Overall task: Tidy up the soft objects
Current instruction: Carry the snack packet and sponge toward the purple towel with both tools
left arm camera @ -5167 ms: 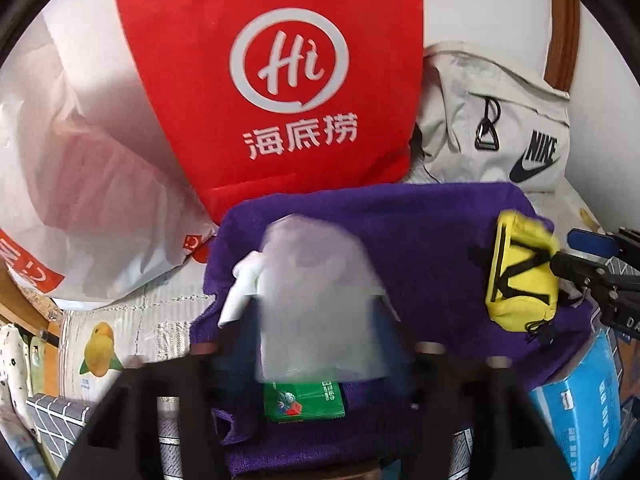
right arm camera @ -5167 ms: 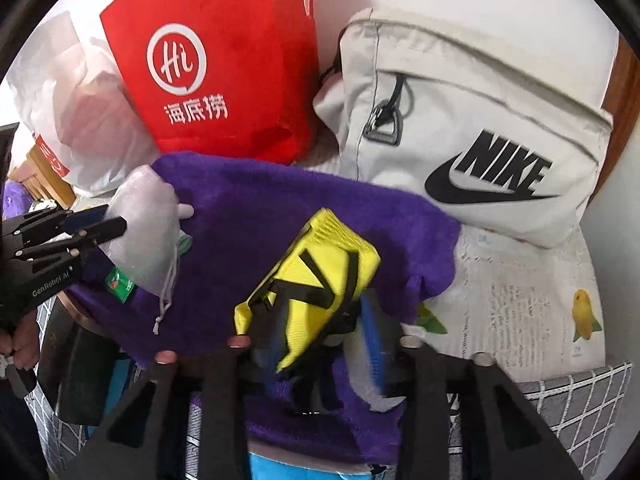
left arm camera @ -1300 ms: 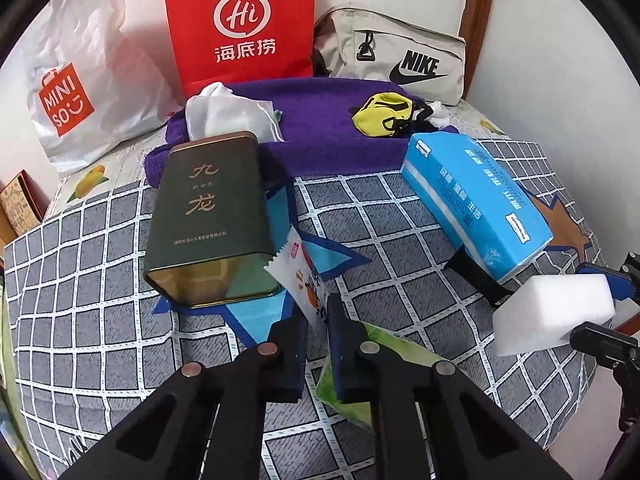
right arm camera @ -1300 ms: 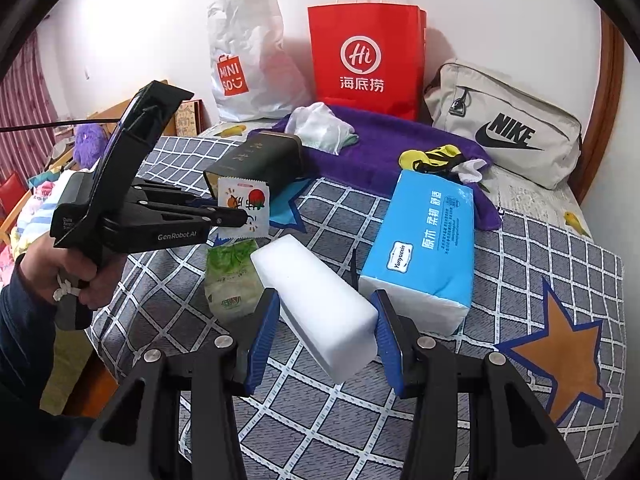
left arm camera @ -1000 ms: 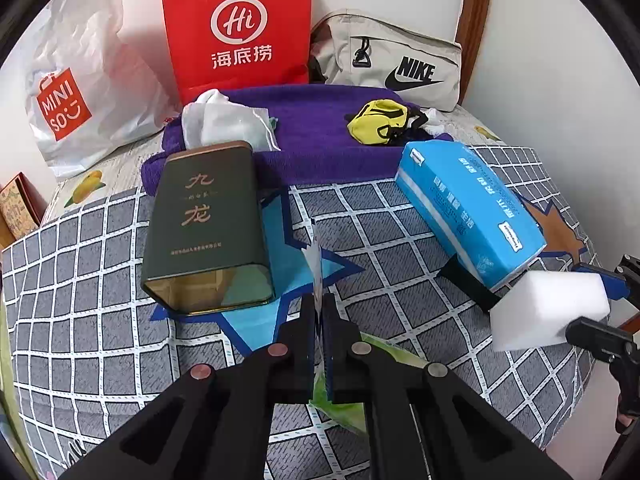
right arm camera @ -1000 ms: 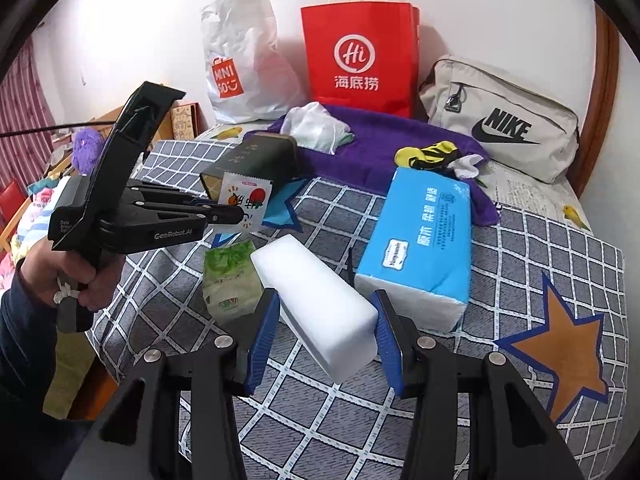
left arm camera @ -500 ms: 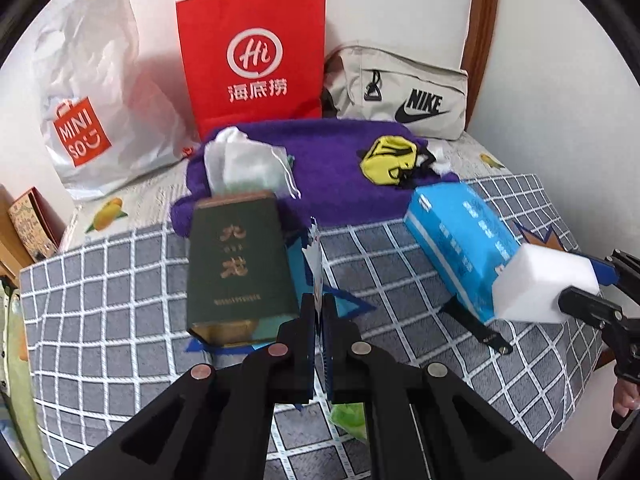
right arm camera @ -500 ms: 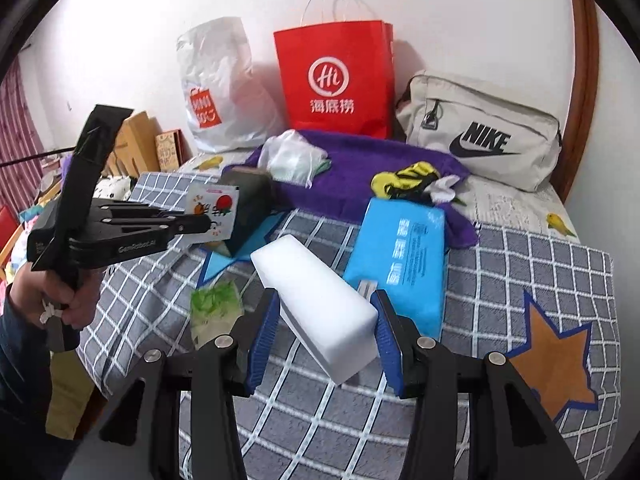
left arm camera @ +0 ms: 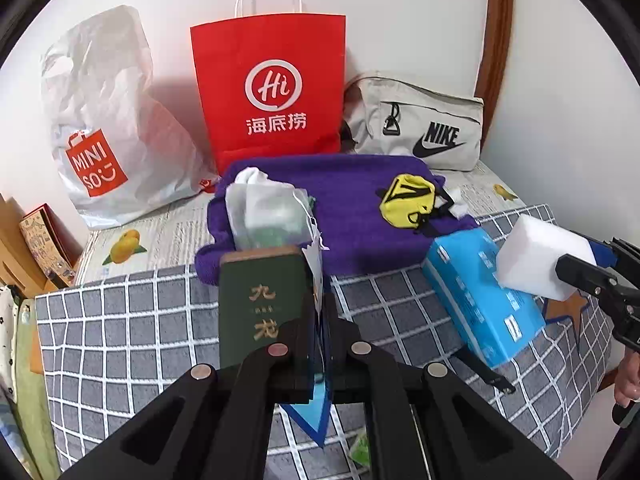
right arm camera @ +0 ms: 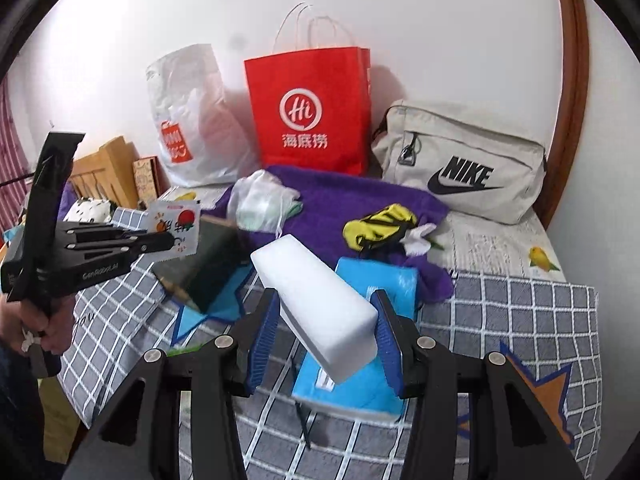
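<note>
My left gripper (left arm camera: 318, 320) is shut on a thin fruit-print snack packet (left arm camera: 316, 264), seen edge-on here and flat in the right wrist view as packet (right arm camera: 174, 232) in the left gripper (right arm camera: 160, 242). My right gripper (right arm camera: 326, 304) is shut on a white sponge block (right arm camera: 320, 304), and both show at the right of the left wrist view as sponge (left arm camera: 536, 256) and gripper (left arm camera: 580, 270). Both hang above the checked bedspread (left arm camera: 120, 320). Beyond them a purple towel (left arm camera: 352, 208) carries a white mesh pouch (left arm camera: 268, 208) and a yellow pouch (left arm camera: 408, 200).
A dark green tin (left arm camera: 260, 300) and a blue tissue pack (left arm camera: 480, 292) lie on the bedspread before the towel. A red paper bag (left arm camera: 272, 92), a white Miniso bag (left arm camera: 104, 128) and a beige Nike bag (left arm camera: 420, 128) line the wall. A green packet (left arm camera: 360, 448) lies below my left gripper.
Both grippers have risen and moved toward the towel, carrying the packet and the sponge. Earlier they held the mesh pouch and yellow pouch, which now lie on the towel.
</note>
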The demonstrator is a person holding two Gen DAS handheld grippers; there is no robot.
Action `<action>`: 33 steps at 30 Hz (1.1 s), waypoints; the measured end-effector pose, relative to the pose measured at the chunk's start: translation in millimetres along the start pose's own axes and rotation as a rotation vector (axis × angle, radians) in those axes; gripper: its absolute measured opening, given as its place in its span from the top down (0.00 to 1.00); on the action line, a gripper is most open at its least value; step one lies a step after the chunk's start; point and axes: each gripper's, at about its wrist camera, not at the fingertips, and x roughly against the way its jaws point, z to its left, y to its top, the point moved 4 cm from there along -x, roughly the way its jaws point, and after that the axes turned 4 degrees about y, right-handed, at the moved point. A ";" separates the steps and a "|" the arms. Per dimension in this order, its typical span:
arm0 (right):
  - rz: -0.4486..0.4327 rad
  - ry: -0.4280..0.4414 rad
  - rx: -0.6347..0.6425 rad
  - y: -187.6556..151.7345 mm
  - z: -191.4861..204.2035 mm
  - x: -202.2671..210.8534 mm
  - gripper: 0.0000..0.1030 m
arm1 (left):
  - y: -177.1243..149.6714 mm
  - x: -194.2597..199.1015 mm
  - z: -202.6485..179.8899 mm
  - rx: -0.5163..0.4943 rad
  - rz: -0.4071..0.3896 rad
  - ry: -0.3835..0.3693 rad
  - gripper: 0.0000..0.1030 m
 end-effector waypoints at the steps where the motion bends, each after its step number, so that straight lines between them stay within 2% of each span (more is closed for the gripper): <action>1: -0.004 -0.001 -0.003 3.7 -1.1 -1.5 0.55 | 3.1 -0.9 1.7 0.004 -0.004 0.000 0.96; 22: 0.000 -0.066 -0.051 54.9 -19.4 -49.3 0.55 | 46.5 -32.3 36.2 0.036 -0.028 0.031 0.96; 33: 0.016 -0.058 -0.046 70.5 -27.1 -80.0 0.55 | 65.6 -54.0 29.6 0.016 -0.011 0.046 0.96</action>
